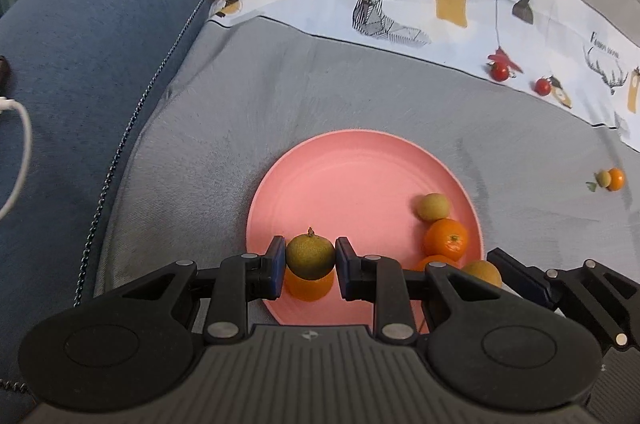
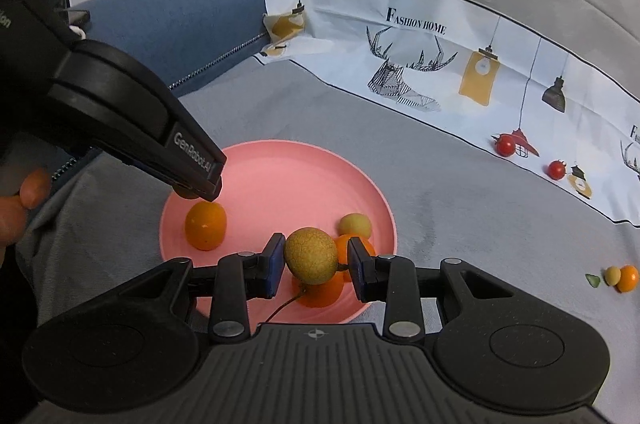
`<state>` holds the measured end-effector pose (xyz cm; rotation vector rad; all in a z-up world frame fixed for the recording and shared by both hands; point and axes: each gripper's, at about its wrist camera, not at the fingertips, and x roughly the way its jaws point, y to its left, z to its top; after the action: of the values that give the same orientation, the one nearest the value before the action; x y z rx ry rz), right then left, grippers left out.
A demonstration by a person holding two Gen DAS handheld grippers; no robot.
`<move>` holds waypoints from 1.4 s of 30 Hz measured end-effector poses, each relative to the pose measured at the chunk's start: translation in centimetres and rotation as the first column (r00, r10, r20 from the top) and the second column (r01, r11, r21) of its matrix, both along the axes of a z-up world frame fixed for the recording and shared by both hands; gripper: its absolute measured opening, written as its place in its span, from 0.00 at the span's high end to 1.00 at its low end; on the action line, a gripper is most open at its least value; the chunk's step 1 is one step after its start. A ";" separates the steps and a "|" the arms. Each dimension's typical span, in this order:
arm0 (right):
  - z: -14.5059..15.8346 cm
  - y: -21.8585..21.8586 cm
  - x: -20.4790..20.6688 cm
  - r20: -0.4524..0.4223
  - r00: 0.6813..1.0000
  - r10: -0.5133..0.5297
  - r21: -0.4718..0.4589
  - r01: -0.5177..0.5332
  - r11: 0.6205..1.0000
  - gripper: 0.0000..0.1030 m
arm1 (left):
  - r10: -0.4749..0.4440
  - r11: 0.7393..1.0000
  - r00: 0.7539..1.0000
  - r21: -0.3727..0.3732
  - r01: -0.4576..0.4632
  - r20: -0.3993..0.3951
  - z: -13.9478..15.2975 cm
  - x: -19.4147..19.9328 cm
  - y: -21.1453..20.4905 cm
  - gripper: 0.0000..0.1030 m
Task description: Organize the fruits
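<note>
Each gripper, left [image 1: 310, 258] and right [image 2: 311, 261], clamps a brown-green fruit above the pink plate [image 1: 340, 160]; released here, either could roll off.

The left claw [image 1: 310, 260] grips a brownish-green fruit [image 1: 310, 257] over the pink plate [image 1: 352, 176] at six o'clock; an orange [image 1: 446, 239] and another greenish fruit [image 1: 433, 207] lie at the plate's four o'clock; two cherry tomatoes [image 1: 499, 71] sit far at two o'clock
</note>
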<state>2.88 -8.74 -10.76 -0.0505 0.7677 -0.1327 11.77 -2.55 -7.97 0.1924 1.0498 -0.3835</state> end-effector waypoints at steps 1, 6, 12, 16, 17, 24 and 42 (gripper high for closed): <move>-0.1 0.0 0.2 -0.002 1.000 0.002 -0.003 -0.002 1.000 0.66 | 0.000 1.000 1.000 0.004 0.000 -0.003 -0.3 0.3 -0.1 0.72; -0.7 0.0 1.6 -0.010 0.999 0.035 -0.020 -0.035 0.999 0.54 | -0.026 1.000 1.000 0.013 0.026 -0.001 -0.7 1.4 -0.8 0.41; 0.1 0.1 1.2 0.021 0.999 0.025 -0.066 -0.024 0.998 0.10 | -0.028 1.000 0.993 0.004 0.028 0.117 1.4 0.1 -0.2 0.00; 0.4 -0.2 -0.7 -0.015 1.000 -0.017 -0.037 0.016 0.999 0.07 | -0.028 1.000 0.992 0.011 0.027 0.122 2.2 -1.7 0.7 0.00; 0.5 -0.3 -1.4 -0.025 0.999 -0.029 -0.022 0.028 0.999 0.06 | -0.027 1.000 0.993 0.014 0.025 0.118 2.4 -2.3 0.9 0.00; 2.2 -0.8 -6.0 -0.057 0.993 -0.107 0.053 0.110 0.992 0.04 | 0.042 0.998 0.996 0.039 -0.045 0.080 3.3 -6.6 4.4 0.00; 9.6 4.2 -14.9 0.130 0.988 -0.085 0.036 0.081 0.996 0.01 | 0.082 0.996 0.985 0.016 -0.085 0.153 8.2 -16.2 8.9 0.00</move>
<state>-12.04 -4.53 -1.17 0.0189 0.6400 -0.2014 -4.38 6.38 0.28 0.1938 0.9083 -0.2766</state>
